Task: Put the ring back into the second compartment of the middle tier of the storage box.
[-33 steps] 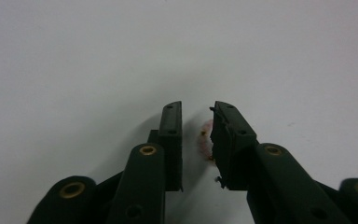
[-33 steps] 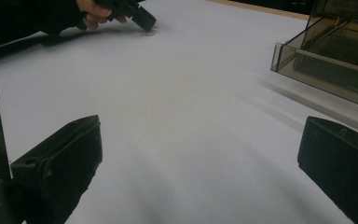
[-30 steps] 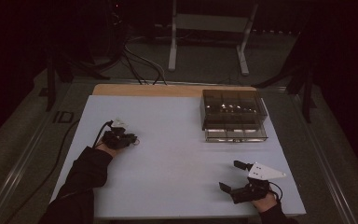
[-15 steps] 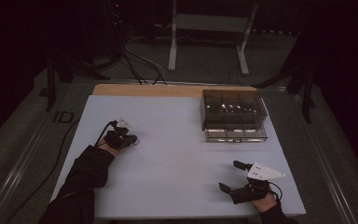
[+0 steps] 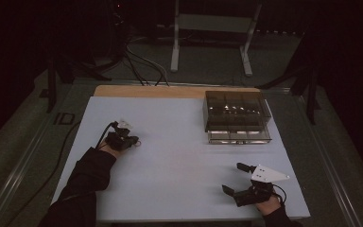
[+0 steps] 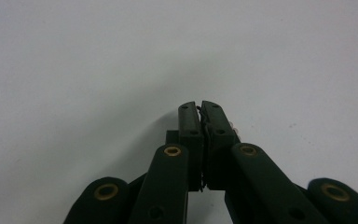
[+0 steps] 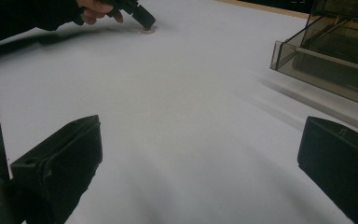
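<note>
Left gripper view: left gripper (image 6: 200, 106) jaws have just been closing and are pinched on a small pale ring (image 6: 233, 125) against the sheet (image 6: 74, 70). Grip should be confirmed before lifting. Right gripper (image 5: 236, 178) is held wide, empty, near the box (image 5: 236, 118).
</note>
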Demonstrator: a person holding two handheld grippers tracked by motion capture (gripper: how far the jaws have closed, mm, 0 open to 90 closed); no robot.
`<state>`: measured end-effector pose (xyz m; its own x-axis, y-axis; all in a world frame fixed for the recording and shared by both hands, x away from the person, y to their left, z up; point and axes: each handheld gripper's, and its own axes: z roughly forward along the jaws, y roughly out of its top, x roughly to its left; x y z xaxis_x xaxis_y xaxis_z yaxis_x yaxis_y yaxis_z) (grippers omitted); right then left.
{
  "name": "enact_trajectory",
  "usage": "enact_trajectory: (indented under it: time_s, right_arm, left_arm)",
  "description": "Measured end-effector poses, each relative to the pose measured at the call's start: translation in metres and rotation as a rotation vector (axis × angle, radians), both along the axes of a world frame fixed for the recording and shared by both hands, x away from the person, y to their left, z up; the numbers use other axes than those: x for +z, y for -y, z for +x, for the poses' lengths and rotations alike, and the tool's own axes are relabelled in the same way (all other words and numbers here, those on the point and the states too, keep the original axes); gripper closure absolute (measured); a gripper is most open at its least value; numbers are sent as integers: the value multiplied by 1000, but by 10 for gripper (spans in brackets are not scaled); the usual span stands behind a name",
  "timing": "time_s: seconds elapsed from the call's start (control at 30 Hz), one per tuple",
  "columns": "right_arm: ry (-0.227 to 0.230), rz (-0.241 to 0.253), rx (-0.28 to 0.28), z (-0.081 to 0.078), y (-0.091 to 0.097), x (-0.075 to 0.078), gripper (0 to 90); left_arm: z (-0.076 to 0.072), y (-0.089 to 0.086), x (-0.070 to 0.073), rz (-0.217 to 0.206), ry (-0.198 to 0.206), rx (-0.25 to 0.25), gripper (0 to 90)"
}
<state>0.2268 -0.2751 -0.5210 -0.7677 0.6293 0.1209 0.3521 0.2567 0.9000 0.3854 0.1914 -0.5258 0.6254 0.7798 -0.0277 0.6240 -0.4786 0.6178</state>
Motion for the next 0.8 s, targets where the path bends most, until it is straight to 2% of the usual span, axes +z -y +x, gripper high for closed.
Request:
enact_trajectory:
  time_s: [0.33, 0.4, 0.63, 0.8]
  right_arm:
    - [2, -3, 0, 0, 0, 0, 0]
    - [0, -3, -1, 0, 0, 0, 0]
    - [3, -3, 0, 0, 0, 0, 0]
    - [0, -2, -2, 0, 0, 0, 0]
  left_arm:
    - [0, 2, 8, -8, 5, -4, 900]
    - [0, 4, 11, 0, 19, -5, 900]
    - [1, 7, 21, -3, 31, -19, 900]
    - [1, 14, 30, -21, 41, -32, 900]
